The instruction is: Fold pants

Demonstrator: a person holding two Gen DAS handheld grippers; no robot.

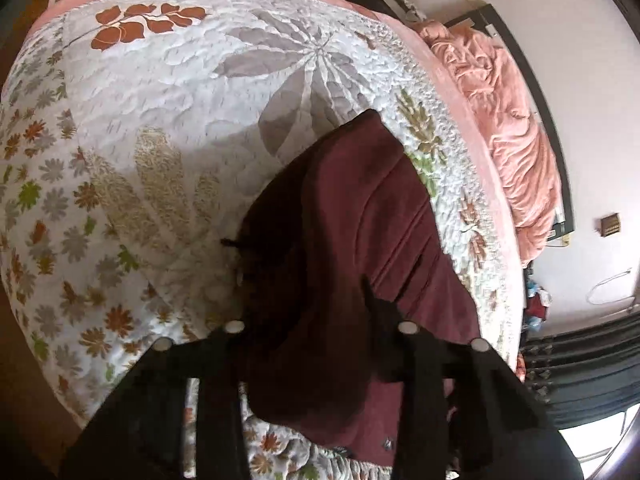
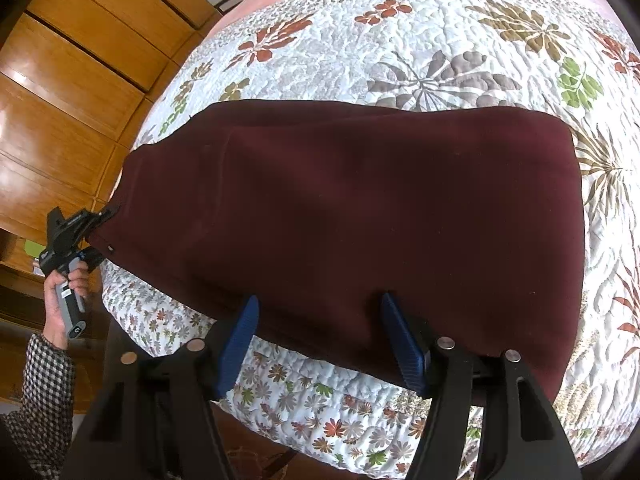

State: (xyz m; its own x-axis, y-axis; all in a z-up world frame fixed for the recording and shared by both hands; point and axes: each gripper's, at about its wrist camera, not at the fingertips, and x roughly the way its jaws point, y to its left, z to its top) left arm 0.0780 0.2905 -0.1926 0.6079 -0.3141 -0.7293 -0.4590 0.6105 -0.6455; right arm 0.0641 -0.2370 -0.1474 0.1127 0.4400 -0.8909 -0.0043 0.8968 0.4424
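Observation:
Dark maroon pants [image 2: 352, 208] lie spread across the near edge of a bed with a floral quilt [image 2: 420, 32]. My right gripper [image 2: 318, 308] is open, its blue fingertips [image 2: 244, 328] resting over the pants' near edge, nothing clamped between them. My left gripper [image 2: 105, 214] shows at the left of the right wrist view, pinching the pants' left corner and lifting it. In the left wrist view the pants [image 1: 360, 240] bunch up between the black fingers [image 1: 376, 300] of the left gripper [image 1: 304, 272].
Wooden wardrobe doors [image 2: 60, 92] stand left of the bed. A crumpled pink blanket [image 1: 508, 120] lies at the head of the bed. Dark curtains [image 1: 580, 368] hang at the right. The quilt [image 1: 160, 120] extends beyond the pants.

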